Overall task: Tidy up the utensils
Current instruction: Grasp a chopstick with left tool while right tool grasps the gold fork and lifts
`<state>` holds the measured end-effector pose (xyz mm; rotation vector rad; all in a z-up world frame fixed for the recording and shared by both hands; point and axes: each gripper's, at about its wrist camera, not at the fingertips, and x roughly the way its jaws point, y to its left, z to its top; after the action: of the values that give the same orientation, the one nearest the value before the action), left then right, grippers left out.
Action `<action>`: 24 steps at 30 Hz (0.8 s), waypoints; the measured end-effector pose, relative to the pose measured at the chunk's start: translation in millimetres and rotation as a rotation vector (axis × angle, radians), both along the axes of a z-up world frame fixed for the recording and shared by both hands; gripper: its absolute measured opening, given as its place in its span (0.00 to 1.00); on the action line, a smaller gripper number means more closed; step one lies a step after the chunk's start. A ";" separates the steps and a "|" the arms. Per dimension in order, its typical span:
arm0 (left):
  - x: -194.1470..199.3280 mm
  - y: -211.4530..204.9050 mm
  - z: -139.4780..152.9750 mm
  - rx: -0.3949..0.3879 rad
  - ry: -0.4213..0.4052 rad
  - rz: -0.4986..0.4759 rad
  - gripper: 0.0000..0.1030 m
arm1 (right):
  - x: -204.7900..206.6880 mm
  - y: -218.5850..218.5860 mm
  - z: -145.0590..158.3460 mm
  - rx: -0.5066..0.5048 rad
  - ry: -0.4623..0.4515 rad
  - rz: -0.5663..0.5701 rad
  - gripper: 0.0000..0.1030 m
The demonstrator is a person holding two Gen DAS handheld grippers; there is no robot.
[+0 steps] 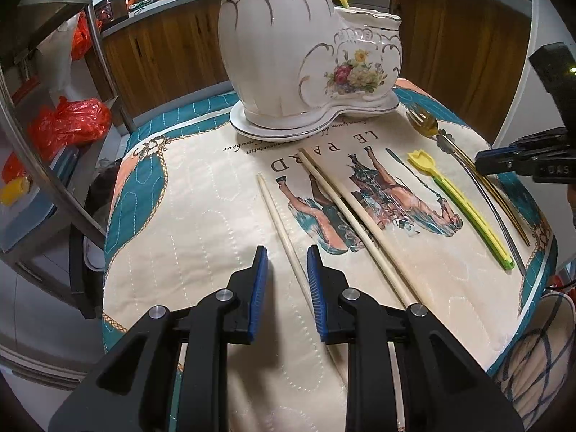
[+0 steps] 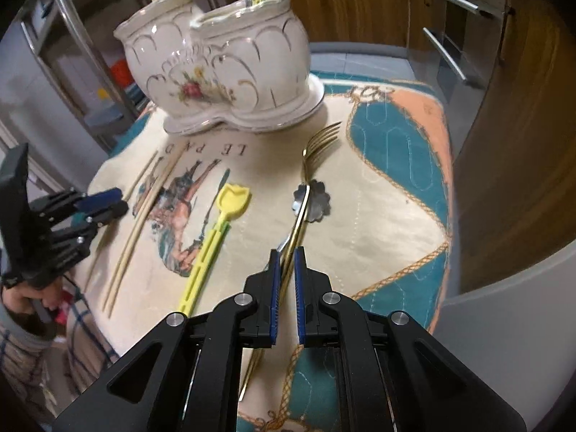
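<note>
A: We have the left gripper pitched steeply down over the quilted cream-and-teal table cover, its blue-padded jaws drawn in close on either side of one pale wooden chopstick. Whether the pads actually press it, we cannot tell; a little gap shows on each side.

B: And that chopstick's long axis runs away from us towards the white, gilt-trimmed, flower-painted ceramic utensil holder, leaning slightly left. Two more pale chopsticks lie just beside it on the right, nearly parallel.

A: Our right gripper also tilts well down, jaws almost fully closed on the thin gold-coloured fork. A silver utensil with a flower-shaped head lies touching the fork's handle; whether its handle is pinched too, we cannot tell.

B: The fork points its tines away, towards the holder's base, handle running back between the pads.

A: The yellow-green plastic spatula lies between fork and chopsticks, head towards the holder.
</note>
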<state>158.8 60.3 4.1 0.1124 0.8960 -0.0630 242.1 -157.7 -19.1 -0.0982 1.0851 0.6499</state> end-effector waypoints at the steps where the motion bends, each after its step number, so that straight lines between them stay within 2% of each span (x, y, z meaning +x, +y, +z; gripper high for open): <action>1: -0.5 0.2 0.0 0.000 -0.001 -0.004 0.22 | 0.7 1.2 -0.1 -0.010 0.000 -0.002 0.09; 4: -0.7 1.8 0.7 -0.001 0.003 -0.014 0.22 | 1.6 6.1 1.6 -0.068 -0.007 0.013 0.09; 9: 1.5 4.5 2.5 0.011 0.028 -0.040 0.22 | 6.9 12.0 4.7 -0.221 -0.025 0.053 0.09; 14: 8.8 4.0 4.4 0.055 0.091 -0.075 0.22 | 24.7 27.2 0.8 -0.302 0.014 0.080 0.10; 18: 17.4 -0.4 7.1 0.096 0.173 -0.110 0.22 | 37.7 43.3 -0.9 -0.357 0.040 0.099 0.10; 24: 34.2 6.8 10.4 0.077 0.344 -0.137 0.23 | 48.8 54.8 -1.8 -0.431 0.086 0.134 0.10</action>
<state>193.0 67.0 14.5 0.2394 1.2343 -0.1795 290.9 -102.9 -20.8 -0.5224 1.2969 0.5343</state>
